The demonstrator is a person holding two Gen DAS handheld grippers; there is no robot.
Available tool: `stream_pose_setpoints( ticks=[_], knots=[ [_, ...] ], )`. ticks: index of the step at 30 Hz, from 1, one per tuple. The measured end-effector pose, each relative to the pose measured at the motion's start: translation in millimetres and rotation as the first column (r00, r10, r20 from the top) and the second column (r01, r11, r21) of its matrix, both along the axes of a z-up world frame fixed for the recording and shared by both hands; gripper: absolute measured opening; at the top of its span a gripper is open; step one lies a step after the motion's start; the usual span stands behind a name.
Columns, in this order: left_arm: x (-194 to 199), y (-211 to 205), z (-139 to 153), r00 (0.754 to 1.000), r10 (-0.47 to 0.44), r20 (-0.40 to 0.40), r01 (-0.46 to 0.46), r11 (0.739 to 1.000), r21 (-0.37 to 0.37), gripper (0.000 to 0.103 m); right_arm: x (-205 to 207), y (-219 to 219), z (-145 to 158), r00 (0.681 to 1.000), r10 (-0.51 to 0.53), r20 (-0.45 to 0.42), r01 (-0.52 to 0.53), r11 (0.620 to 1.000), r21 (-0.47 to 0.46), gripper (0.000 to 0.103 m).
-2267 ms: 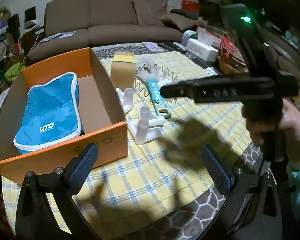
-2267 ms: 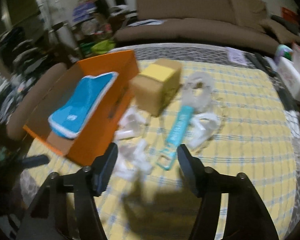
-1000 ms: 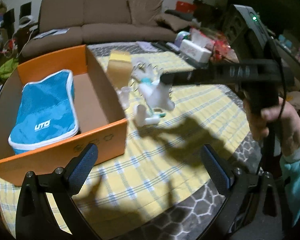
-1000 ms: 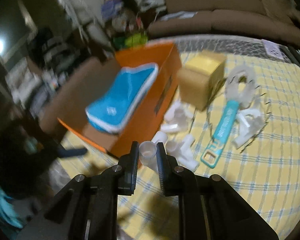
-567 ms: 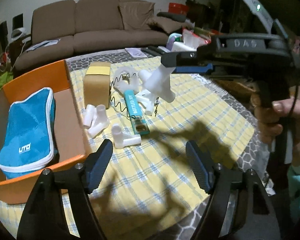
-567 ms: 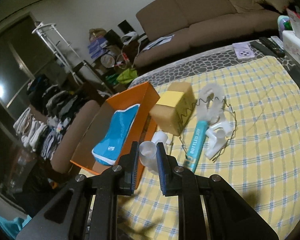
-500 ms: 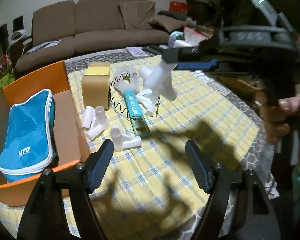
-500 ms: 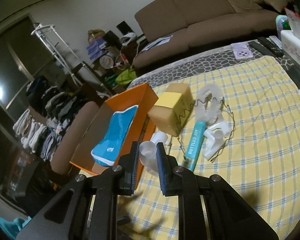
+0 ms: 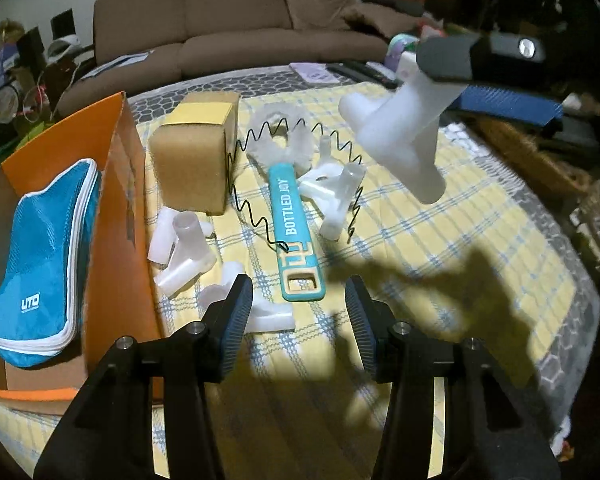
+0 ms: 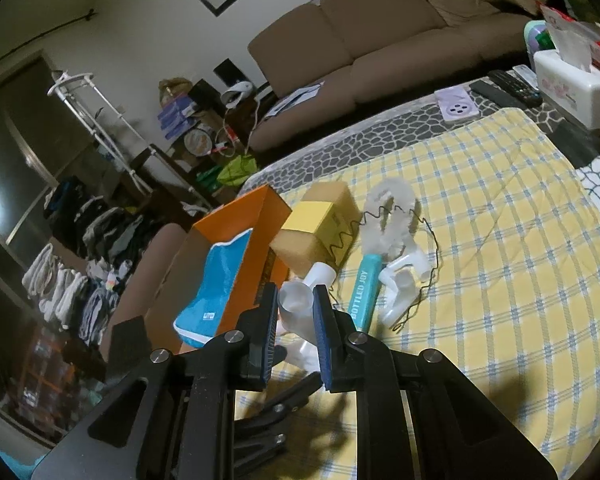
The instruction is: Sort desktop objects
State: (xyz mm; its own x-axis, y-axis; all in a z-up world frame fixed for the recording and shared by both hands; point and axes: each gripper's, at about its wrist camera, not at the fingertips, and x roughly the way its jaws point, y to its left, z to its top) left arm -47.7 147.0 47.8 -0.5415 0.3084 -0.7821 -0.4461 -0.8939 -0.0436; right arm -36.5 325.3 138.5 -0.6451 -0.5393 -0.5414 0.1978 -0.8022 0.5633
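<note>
White plastic pipe tee (image 10: 296, 314), translucent, with an open round socket facing the camera, sits pinched between the blue-padded fingers (image 10: 325, 332) of the right gripper (image 10: 296, 320); in the left wrist view the same fitting (image 9: 400, 132) hangs in the air above the table, its three stubby sockets splayed, clamped at its upper end by that gripper's dark finger (image 9: 448, 58).

Left gripper (image 9: 298, 308) holds nothing, its two ribbed blue pads (image 9: 238, 312) spread apart over the yellow plaid cloth (image 9: 440, 256). Just beyond its left pad lies another white pipe fitting (image 9: 252, 304), and past that a second tee (image 9: 186, 252) beside the wall of the orange cardboard box (image 9: 116, 200). Straight ahead of the open fingers lies a teal bottle opener (image 9: 294, 236) printed BOTTLED JOY, its square-holed end toward the gripper. A black zigzag wire (image 9: 260, 184) loops around the opener's far half, around more white fittings (image 9: 332, 196) and a frosted ring (image 9: 278, 136). A tan box with a yellow top (image 9: 196, 160) stands next to the orange box, which contains a blue zip pouch (image 9: 40, 260) with white piping. A brown sofa (image 9: 228, 44) stands behind the table
</note>
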Motion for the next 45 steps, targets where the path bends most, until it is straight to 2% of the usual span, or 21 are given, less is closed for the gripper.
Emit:
stream_pose_setpoints(
  ticks=[5, 14, 16, 18, 21, 22, 23, 24, 25, 26, 31, 35, 38, 40, 41, 44, 45],
  knots=[
    [-7.1, -3.0, -15.9, 0.995, 0.099, -0.004, -0.099, 0.991, -0.088, 0.042, -0.5, -0.4, -2.6, 1.0, -0.006, 0.009, 0.006, 1.0, 0.009, 0.017],
    [-6.2, -38.8, -20.1, 0.982, 0.182, 0.038, -0.182, 0.983, -0.014, 0.04, -1.7, -9.6, -2.9, 1.0, 0.009, 0.009, -0.009, 0.999, 0.032, 0.017],
    [-7.0, -41.7, -20.3, 0.983, 0.175, 0.054, -0.175, 0.985, 0.006, 0.043, -1.3, -12.0, -2.0, 1.0, 0.013, 0.007, -0.013, 0.999, 0.037, 0.017],
    [-5.4, -39.7, -18.1, 0.989, 0.142, 0.051, -0.143, 0.99, 0.017, 0.05, -2.1, -13.5, -1.8, 1.0, 0.017, 0.006, -0.017, 0.999, 0.041, 0.017],
    [-5.7, -28.4, -17.3, 0.993, 0.11, 0.034, -0.11, 0.994, -0.007, 0.05, -3.2, -15.6, -4.2, 1.0, 0.019, 0.015, -0.02, 0.999, 0.047, 0.017],
    [-7.4, -26.0, -17.8, 0.994, 0.105, 0.036, -0.105, 0.994, -0.01, 0.049, -3.4, -15.8, -4.8, 1.0, 0.02, 0.017, -0.021, 0.999, 0.048, 0.017],
    [-8.2, -23.8, -18.1, 0.994, 0.101, 0.038, -0.101, 0.995, -0.01, 0.036, -3.1, -17.0, -5.1, 1.0, 0.021, 0.019, -0.022, 0.999, 0.05, 0.017],
    [-9.6, -23.3, -17.9, 0.994, 0.097, 0.039, -0.097, 0.995, -0.005, 0.013, -3.2, -17.8, -5.7, 1.0, 0.022, 0.021, -0.023, 0.998, 0.053, 0.017],
    [-11.4, -22.9, -17.0, 0.995, 0.096, 0.039, -0.096, 0.995, 0.001, 0.004, -3.1, -18.5, -6.2, 0.999, 0.023, 0.022, -0.024, 0.998, 0.055, 0.017],
    [-12.5, -24.5, -14.6, 0.995, 0.095, 0.038, -0.096, 0.995, 0.022, 0.0, -3.2, -19.4, -6.6, 0.999, 0.025, 0.023, -0.027, 0.998, 0.059, 0.017],
    [-8.9, -35.6, 1.2, 0.996, 0.086, 0.014, -0.087, 0.992, 0.09, 0.0, -4.6, -22.4, -6.0, 0.999, 0.029, 0.023, -0.031, 0.997, 0.067, 0.017],
    [-7.8, -51.0, 21.6, 0.996, 0.081, 0.025, -0.084, 0.983, 0.164, 0.0, -4.9, -27.2, -2.4, 0.999, 0.036, 0.012, -0.037, 0.997, 0.062, 0.017],
    [-10.0, -53.2, 27.0, 0.997, 0.051, 0.05, -0.058, 0.986, 0.157, 0.0, -4.6, -33.7, 1.8, 0.999, 0.04, 0.004, -0.041, 0.997, 0.066, 0.017],
    [-8.4, -50.9, 25.4, 0.999, 0.026, 0.038, -0.031, 0.991, 0.129, 0.003, -5.2, -36.1, 1.8, 0.999, 0.044, 0.004, -0.044, 0.997, 0.065, 0.017],
    [-8.1, -44.7, 20.2, 0.999, 0.006, 0.037, -0.009, 0.996, 0.083, 0.01, -5.4, -36.5, 1.7, 0.999, 0.044, 0.005, -0.045, 0.997, 0.067, 0.017],
    [-7.6, -26.6, 2.9, 0.999, -0.039, 0.035, 0.039, 0.999, -0.003, 0.046, -5.1, -37.1, 0.0, 0.999, 0.047, 0.011, -0.048, 0.996, 0.075, 0.017],
    [-6.1, -19.5, -3.3, 0.998, -0.053, 0.024, 0.054, 0.998, -0.044, 0.052, -5.3, -35.8, -0.9, 0.999, 0.044, 0.013, -0.045, 0.996, 0.077, 0.017]
  ],
)
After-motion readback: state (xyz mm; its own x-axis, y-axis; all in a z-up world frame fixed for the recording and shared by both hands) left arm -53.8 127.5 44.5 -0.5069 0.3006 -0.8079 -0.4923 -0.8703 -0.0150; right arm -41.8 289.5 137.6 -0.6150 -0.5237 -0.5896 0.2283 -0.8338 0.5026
